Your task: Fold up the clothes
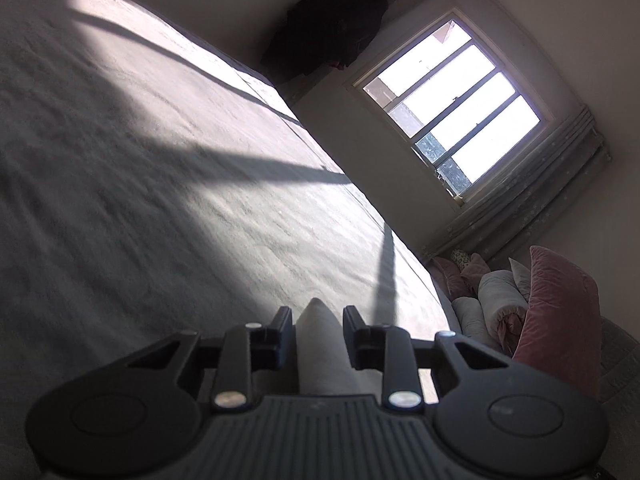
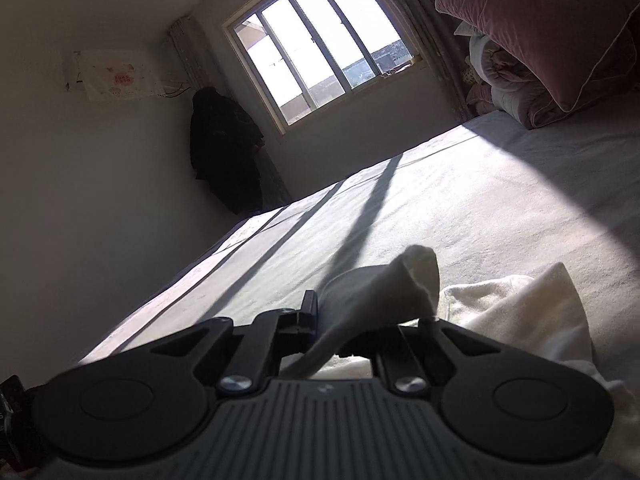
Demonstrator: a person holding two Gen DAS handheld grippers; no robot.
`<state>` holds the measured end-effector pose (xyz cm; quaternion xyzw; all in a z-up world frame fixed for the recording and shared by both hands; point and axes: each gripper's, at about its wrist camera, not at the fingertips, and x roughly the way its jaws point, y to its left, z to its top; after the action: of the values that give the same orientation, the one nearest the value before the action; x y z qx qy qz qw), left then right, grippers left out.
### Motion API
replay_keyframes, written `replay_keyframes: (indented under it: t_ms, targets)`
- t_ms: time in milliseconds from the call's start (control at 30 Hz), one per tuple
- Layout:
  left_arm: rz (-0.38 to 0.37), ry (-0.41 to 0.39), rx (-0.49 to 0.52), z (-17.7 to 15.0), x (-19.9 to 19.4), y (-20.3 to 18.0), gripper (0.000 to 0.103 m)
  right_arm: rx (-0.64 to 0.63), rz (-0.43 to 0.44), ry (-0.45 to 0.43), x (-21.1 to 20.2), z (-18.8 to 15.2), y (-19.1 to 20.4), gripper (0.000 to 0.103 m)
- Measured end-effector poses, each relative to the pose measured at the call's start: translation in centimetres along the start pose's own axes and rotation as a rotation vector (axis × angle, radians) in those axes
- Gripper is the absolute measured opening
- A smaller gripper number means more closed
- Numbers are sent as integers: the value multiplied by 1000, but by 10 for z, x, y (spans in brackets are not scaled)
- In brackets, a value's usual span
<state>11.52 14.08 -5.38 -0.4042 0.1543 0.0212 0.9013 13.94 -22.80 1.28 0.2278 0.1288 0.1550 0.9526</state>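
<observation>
A white garment (image 2: 516,312) lies bunched on the pale bed sheet (image 2: 460,200) at the lower right of the right wrist view. My right gripper (image 2: 352,316) is shut on a raised fold of it (image 2: 384,280), which drapes over and hides the right finger. In the left wrist view my left gripper (image 1: 317,320) is shut on a narrow pale point of cloth (image 1: 318,340) that stands up between the two black fingers (image 1: 282,328), above the sheet (image 1: 160,160).
A window (image 2: 320,40) throws bars of sun and shadow across the bed. Pink pillows and rolled quilts (image 2: 540,40) are stacked at the bed's head, also in the left wrist view (image 1: 520,308). A dark coat (image 2: 224,148) hangs in the room's corner.
</observation>
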Motion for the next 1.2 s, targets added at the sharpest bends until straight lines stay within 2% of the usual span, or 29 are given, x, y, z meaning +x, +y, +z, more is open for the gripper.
replay_keyframes:
  t_ms: [133, 267, 333, 433, 467, 500, 567, 600, 633, 700, 767, 1100, 1133, 1200]
  targets:
    - [-36, 50, 70, -8, 8, -12, 24, -43, -42, -72, -9, 9, -5, 10]
    - [-51, 123, 147, -17, 17, -22, 24, -49, -117, -81, -9, 13, -21, 10]
    - [-31, 145, 192, -21, 20, -28, 25, -58, -153, -82, -10, 15, -27, 10]
    - [-15, 108, 205, -19, 14, -30, 27, -67, -191, -70, -9, 14, -33, 10]
    - [-26, 99, 219, -15, 10, -32, 30, -65, -196, -60, -8, 13, -34, 10]
    - [-37, 90, 233, -11, 5, -35, 39, -64, -200, -51, -7, 12, -35, 10]
    - [-59, 73, 262, -4, -4, -41, 49, -69, -198, -36, -4, 9, -33, 10]
    - [-70, 64, 276, -1, -9, -44, 52, -72, -196, -29, -3, 7, -31, 10]
    - [-75, 76, 304, 1, -10, -48, 55, -75, -195, -22, -2, 6, -30, 10]
    - [-90, 128, 409, 0, -12, -59, 67, -83, -191, -20, -2, 5, -28, 10]
    - [-95, 192, 514, -9, -7, -67, 67, -75, -190, -14, -2, 5, -29, 10]
    - [-123, 177, 403, -11, 5, -53, 66, -107, -216, 19, -2, 3, -27, 10]
    - [-104, 187, 410, -12, 8, -52, 66, -119, -221, 26, -1, 2, -26, 10]
    - [-12, 218, 483, -22, 18, -54, 62, -143, -239, 46, 2, -1, -25, 10]
